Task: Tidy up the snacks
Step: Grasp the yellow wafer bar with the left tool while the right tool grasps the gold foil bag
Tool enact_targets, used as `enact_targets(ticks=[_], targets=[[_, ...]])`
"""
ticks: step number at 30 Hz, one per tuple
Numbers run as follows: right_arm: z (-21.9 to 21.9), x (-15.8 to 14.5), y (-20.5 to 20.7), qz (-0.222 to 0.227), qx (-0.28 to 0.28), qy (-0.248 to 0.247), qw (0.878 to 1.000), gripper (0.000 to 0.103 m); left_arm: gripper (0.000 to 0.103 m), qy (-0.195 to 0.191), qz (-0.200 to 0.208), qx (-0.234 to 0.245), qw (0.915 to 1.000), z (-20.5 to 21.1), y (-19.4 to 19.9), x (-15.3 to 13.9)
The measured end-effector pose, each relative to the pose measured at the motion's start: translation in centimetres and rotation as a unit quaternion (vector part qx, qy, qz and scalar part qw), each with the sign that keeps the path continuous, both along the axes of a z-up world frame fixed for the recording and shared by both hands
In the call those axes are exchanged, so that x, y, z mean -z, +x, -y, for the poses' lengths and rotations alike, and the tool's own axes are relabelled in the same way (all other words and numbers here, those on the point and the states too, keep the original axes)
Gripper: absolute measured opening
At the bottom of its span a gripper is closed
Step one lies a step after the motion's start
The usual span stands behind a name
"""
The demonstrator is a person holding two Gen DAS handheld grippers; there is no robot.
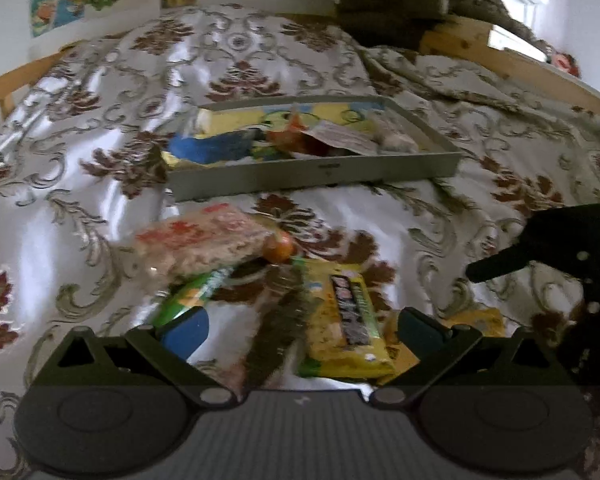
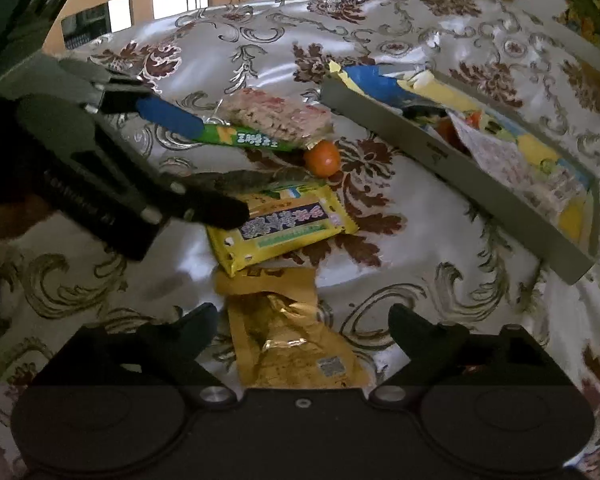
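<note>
Now both hand-held grippers, left & right, gape wide, holding nothing, over snacks on bed: yellow pack between left fingers, gold pouch between right; tray far right.

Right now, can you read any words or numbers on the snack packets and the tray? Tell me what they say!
None can be read for sure.
Yellow packet: big characters on a dark band, too blurred to read.
Green packet: white characters, too blurred.
Gold packet: a small square code, no readable words.
Grey tray: a tiny mark on its wall, too small.
White wrapper in the tray: fine print, too small.
</note>
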State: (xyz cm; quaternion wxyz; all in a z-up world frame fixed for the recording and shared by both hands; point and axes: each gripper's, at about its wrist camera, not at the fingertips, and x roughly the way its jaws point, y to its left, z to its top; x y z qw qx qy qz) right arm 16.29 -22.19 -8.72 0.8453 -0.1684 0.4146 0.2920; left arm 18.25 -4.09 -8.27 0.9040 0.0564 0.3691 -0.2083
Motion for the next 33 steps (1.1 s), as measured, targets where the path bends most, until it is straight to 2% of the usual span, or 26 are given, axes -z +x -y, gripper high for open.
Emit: enact_targets(ticks=[6, 10, 13, 15, 18, 21, 23, 26, 30, 33], targets=[[-0.6, 0.5, -0.2, -0.006, -0.020, -0.009, 1.000, 0.089, 0.103, -0.052, -0.030, 0.039, 0.9974, 0.1, -0.5, -0.4], [-0.9, 1.1, -0.2, -0.013, -0.024, -0.017, 0.999, 0.089, 0.103, -0.061, -0.064, 0.055, 0.9945, 0.5, -0.4, 0.3], [-1.1, 1.6, -0.1, -0.024, -0.026, -0.018, 0.999, 0.085, 0.102, -0.051, -0.069, 0.048, 0.9951, 0.8, 0.2, 0.9], [-1.1, 1.7, 0.2, -0.030, -0.022, -0.016, 0.999, 0.082, 0.101, -0.058, -0.074, 0.040, 0.9947, 0.6, 0.7, 1.2], [-0.9, 1.5, 0.4, -0.034, -0.014, -0.022, 0.999, 0.071, 0.098, -0.076, -0.083, 0.033, 0.9932, 0.3, 1.5, 1.3], [-0.3, 1.4, 0.7, -0.041, -0.011, -0.025, 0.999, 0.070, 0.096, -0.084, -0.088, 0.030, 0.9921, 0.0, 2.1, 1.4], [-0.1, 1.3, 0.9, -0.044, -0.010, -0.033, 0.998, 0.066, 0.095, -0.085, -0.090, 0.030, 0.9919, 0.0, 2.3, 1.5], [0.7, 1.1, 1.4, -0.043, 0.009, -0.045, 0.998, 0.063, 0.093, -0.069, -0.086, 0.035, 0.9933, 0.5, 2.4, 1.5], [2.0, 0.9, 2.1, -0.041, 0.039, -0.052, 0.997, 0.063, 0.076, -0.023, -0.091, 0.052, 0.9942, 2.2, 3.1, 2.3], [2.4, 0.6, 2.2, -0.034, 0.050, -0.046, 0.997, 0.056, 0.074, 0.012, -0.081, 0.065, 0.9945, 3.4, 3.4, 3.0]])
